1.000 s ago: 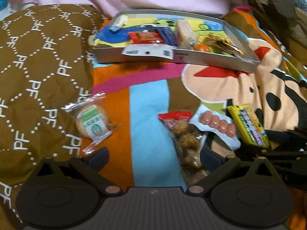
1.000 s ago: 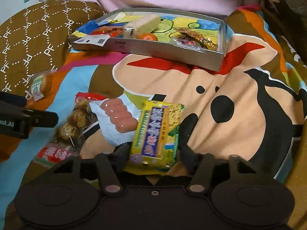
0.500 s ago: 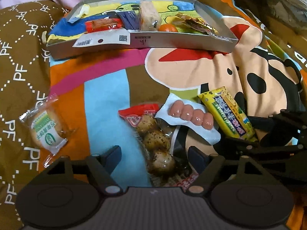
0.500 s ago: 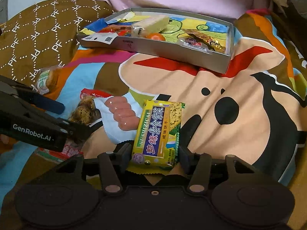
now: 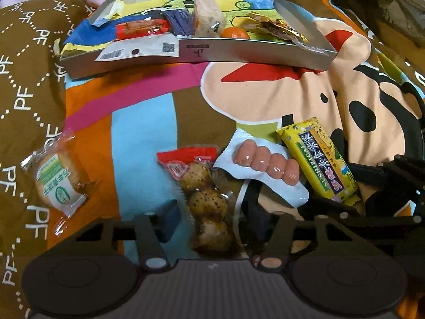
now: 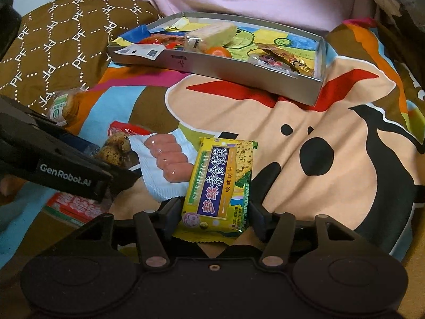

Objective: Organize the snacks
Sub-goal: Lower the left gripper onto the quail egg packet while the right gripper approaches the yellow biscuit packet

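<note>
Over the last second the left gripper (image 5: 212, 223) has swung away from the round biscuit packet (image 5: 57, 183) at the left edge of the left wrist view and come forward over the pack of speckled quail eggs (image 5: 205, 199). Its fingers now stand spread on either side of that pack, low in the centre of the frame, with a clear gap on the left side; on the right the finger is too dark against the cloth to judge contact. Nothing is pinched yet.

The right gripper (image 6: 213, 222) has crept forward as well. In the right wrist view its fingers now flank the near end of the yellow seaweed cracker packet (image 6: 220, 183), just beside the wrapper edges, closer than they were a second ago. Whether they already press on it cannot be told.

The sausage pack (image 5: 265, 164) lies between the two targets, overlapping both, and looks unmoved. The grey cardboard tray (image 5: 239, 50), in the upper middle of the frame on the cartoon blanket (image 6: 305, 122), already holds a tangerine (image 5: 235, 33) and several wrapped snacks.

Both grippers therefore look lined up for a pick, so two more snacks seem about to go to the tray. Lifting either packet may drag the overlapping sausage pack.
</note>
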A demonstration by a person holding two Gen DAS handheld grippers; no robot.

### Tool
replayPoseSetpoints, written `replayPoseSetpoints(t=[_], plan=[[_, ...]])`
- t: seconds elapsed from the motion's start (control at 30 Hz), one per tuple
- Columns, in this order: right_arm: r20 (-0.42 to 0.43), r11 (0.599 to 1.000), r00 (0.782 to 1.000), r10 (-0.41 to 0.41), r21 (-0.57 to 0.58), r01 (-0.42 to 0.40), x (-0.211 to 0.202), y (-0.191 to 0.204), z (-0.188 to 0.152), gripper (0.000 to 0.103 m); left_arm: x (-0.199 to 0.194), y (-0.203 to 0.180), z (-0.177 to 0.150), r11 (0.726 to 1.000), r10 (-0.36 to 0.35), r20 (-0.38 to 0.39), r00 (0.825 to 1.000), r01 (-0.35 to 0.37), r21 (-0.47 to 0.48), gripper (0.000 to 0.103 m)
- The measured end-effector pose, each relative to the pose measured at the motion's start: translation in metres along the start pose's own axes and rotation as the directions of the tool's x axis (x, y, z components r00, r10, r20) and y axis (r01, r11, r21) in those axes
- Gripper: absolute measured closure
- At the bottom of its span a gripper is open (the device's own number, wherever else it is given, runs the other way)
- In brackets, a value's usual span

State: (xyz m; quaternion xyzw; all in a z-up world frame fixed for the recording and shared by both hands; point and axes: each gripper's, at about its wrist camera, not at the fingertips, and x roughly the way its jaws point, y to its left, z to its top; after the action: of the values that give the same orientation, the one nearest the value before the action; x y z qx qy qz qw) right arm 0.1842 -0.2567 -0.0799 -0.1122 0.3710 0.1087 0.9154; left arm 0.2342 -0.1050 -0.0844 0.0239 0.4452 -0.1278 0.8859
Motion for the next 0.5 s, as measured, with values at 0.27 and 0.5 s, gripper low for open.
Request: replayPoseSetpoints(t=[0.27, 0.5], plan=[[0.002, 1.000, 1.000, -0.017, -0.013, 0.017, -0.002, 0.006, 0.000, 0.051, -0.013, 0.015, -0.005, 0.998, -0.034, -0.028, 0.999, 0.032, -0.057, 0.059], [-0.025, 0.998, 0.999, 0.035, -0.046, -0.036, -0.014, 0.021, 0.000, 0.052, -0.028, 0.024, -0.018, 0.998, -0.018, -0.046, 0.999, 0.014, -0.067, 0.058]])
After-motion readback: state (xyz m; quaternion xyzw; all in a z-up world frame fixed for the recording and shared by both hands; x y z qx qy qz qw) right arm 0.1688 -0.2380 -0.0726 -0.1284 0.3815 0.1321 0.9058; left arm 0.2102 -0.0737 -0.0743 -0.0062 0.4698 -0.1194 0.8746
